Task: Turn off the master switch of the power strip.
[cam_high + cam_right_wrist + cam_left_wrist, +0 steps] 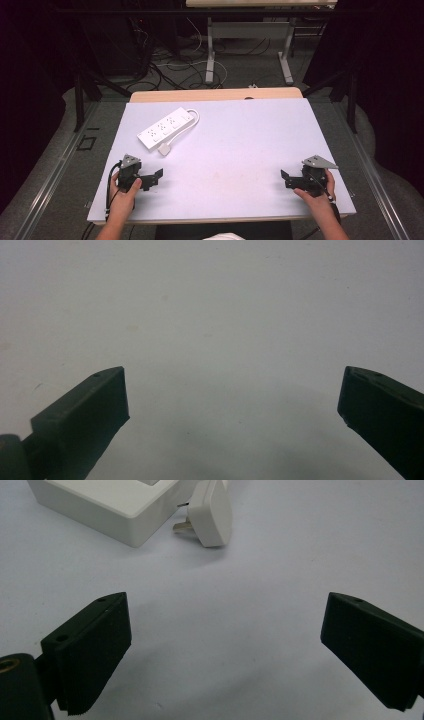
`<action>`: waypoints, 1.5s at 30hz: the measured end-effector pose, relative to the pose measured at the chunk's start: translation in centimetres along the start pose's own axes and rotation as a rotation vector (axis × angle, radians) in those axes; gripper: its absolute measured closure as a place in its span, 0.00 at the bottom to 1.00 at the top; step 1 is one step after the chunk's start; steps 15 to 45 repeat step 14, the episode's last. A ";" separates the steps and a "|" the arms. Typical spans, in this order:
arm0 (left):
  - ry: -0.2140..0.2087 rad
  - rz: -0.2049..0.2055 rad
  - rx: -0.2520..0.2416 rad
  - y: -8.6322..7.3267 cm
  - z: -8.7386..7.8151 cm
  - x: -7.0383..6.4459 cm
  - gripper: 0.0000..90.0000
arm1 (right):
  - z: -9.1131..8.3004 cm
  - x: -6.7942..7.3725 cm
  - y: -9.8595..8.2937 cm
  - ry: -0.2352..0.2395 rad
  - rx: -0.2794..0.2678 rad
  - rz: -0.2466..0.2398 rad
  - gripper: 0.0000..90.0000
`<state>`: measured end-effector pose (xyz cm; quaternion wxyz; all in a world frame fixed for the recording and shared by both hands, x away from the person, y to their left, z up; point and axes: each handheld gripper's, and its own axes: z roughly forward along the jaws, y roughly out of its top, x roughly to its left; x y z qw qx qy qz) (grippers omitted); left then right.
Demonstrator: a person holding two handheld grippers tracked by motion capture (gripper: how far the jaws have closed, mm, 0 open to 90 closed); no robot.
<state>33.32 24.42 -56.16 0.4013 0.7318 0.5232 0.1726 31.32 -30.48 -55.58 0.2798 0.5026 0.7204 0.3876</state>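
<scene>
A white power strip (165, 128) lies at the far left of the pale table (250, 135). Its white cord loops round to a white plug (164, 149) that rests loose on the table beside the strip's near end. In the left gripper view the strip (110, 502) and the plug (212, 512) with its metal prongs lie just beyond the wide-apart jaws. My left gripper (155, 178) (225, 650) is held near the front left edge, open and holding nothing. My right gripper (285, 179) (232, 412) sits near the front right edge, open over bare table.
The table's wooden far edge (215, 94) borders a floor with tangled cables (170, 65) and the white legs of another table (210, 55). Dark curtains close in both sides. A wide bare stretch of table lies between the two grippers.
</scene>
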 end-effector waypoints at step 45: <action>0.009 0.000 0.015 0.1 -0.1 0.3 0.07 | 0.0 -0.2 0.0 0.000 0.001 0.001 0.00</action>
